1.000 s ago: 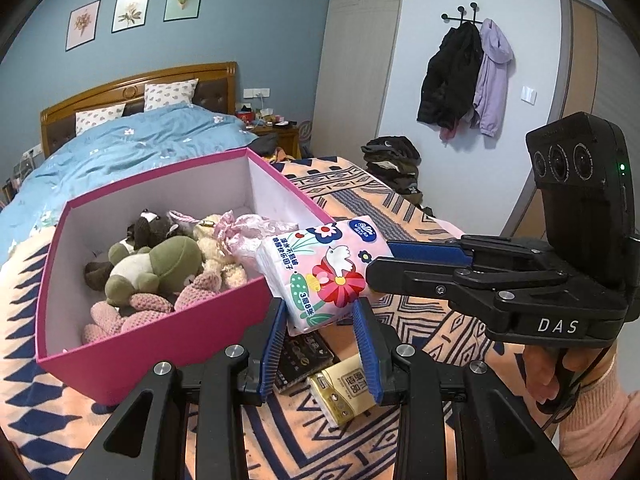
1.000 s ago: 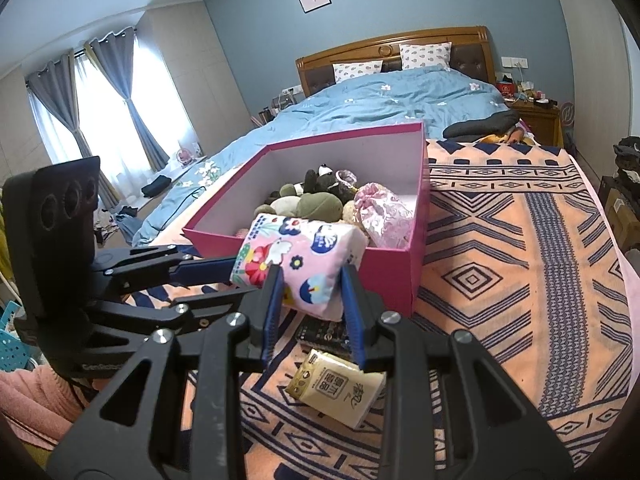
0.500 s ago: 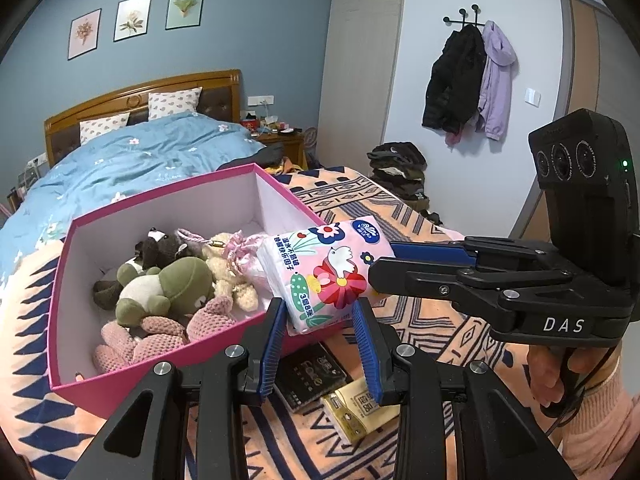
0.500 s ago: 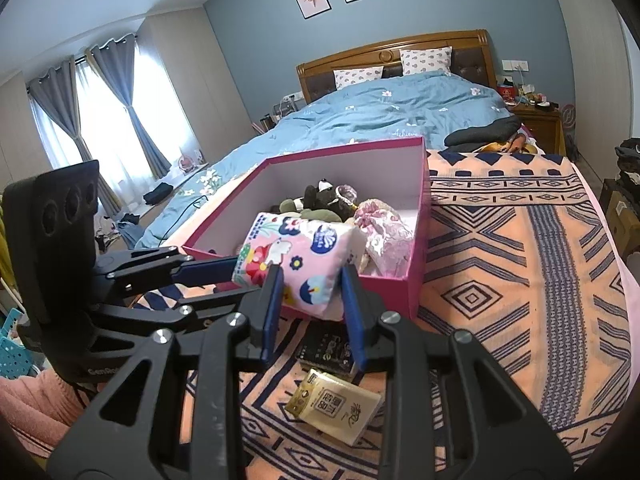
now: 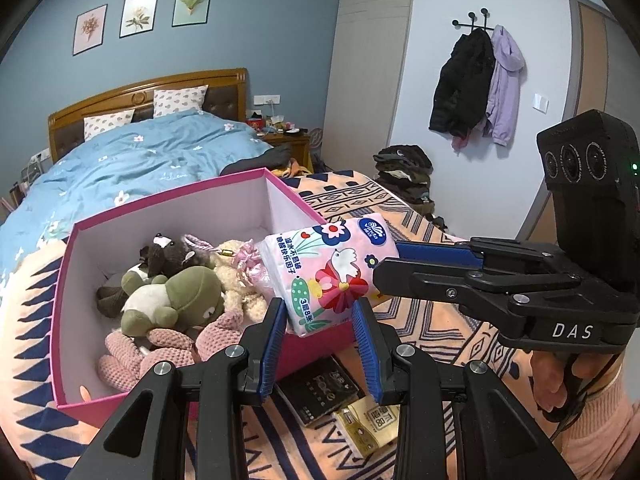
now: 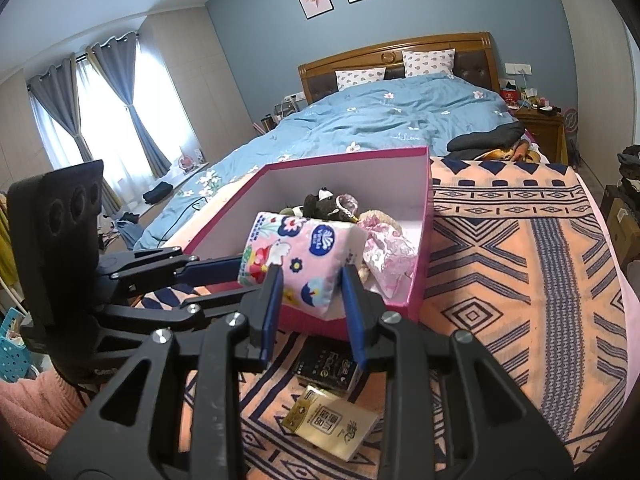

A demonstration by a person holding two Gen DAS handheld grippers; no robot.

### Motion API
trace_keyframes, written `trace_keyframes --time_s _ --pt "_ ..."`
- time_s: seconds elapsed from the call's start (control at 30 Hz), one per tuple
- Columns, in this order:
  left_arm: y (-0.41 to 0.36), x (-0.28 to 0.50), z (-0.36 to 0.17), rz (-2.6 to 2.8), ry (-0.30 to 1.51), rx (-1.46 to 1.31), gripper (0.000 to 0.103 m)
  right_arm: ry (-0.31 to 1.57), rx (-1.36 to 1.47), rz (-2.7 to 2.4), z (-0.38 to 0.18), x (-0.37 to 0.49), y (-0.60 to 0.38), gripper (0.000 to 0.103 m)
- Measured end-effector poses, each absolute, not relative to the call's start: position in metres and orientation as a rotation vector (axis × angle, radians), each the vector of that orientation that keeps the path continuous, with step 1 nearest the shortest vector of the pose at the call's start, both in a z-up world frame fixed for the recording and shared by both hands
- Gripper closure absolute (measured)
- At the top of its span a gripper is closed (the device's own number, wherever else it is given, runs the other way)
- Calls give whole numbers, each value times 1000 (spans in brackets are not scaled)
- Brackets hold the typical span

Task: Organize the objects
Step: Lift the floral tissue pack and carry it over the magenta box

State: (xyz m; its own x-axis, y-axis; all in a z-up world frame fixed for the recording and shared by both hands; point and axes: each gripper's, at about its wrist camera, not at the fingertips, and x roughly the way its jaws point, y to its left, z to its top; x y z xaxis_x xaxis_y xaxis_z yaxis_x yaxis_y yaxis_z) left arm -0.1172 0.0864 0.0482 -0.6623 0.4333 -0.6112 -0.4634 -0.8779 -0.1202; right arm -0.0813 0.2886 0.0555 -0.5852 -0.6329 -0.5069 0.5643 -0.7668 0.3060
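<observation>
Both grippers pinch one pink tissue pack (image 5: 328,268): the left gripper (image 5: 318,312) at its lower end, the right gripper (image 6: 308,280) across its side. Compared with a second earlier, the pack sits higher against the pink box (image 5: 168,216), now over its near rim at frame centre. Its long axis slants from lower left to upper right in the left view.
</observation>
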Motion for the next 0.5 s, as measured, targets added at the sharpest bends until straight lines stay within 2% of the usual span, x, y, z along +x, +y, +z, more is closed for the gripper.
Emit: trace_keyframes --time_s 0.5 --pt "82 -142 36 2446 -6 -977 69 -156 834 -2309 51 -104 284 69"
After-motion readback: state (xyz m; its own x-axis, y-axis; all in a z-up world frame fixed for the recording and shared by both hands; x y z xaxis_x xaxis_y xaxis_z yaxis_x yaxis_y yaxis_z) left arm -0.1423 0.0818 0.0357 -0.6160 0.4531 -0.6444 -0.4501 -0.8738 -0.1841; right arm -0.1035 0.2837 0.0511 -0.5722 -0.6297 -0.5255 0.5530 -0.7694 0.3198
